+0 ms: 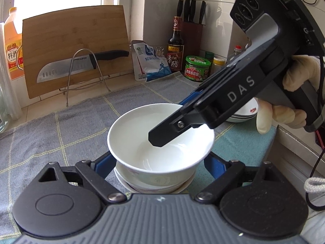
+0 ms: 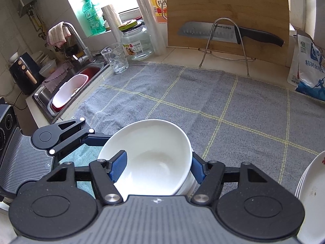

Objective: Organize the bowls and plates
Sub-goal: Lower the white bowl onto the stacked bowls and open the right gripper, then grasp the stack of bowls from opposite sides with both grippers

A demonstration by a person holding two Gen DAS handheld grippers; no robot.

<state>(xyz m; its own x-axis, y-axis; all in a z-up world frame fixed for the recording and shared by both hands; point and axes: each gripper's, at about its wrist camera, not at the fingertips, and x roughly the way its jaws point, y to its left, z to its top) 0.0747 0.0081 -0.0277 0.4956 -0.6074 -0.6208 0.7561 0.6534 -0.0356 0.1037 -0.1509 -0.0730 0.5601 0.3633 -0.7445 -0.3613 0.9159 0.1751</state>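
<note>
Left gripper (image 1: 160,162) spread wide around the stacked bowls (image 1: 154,181), fingers apart from them. Right gripper (image 2: 156,167) clamps the top bowl (image 2: 150,158) by its rim, one finger inside, one outside; bowl tilted. Stack sits on the grey cloth (image 2: 223,105); plates (image 2: 310,183) just right.

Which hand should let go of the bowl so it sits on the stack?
Probably the right gripper: one finger is inside the top bowl, the other outside its wall, so it carries the bowl. The left gripper sits open around the bowls below, only steadying.
</note>
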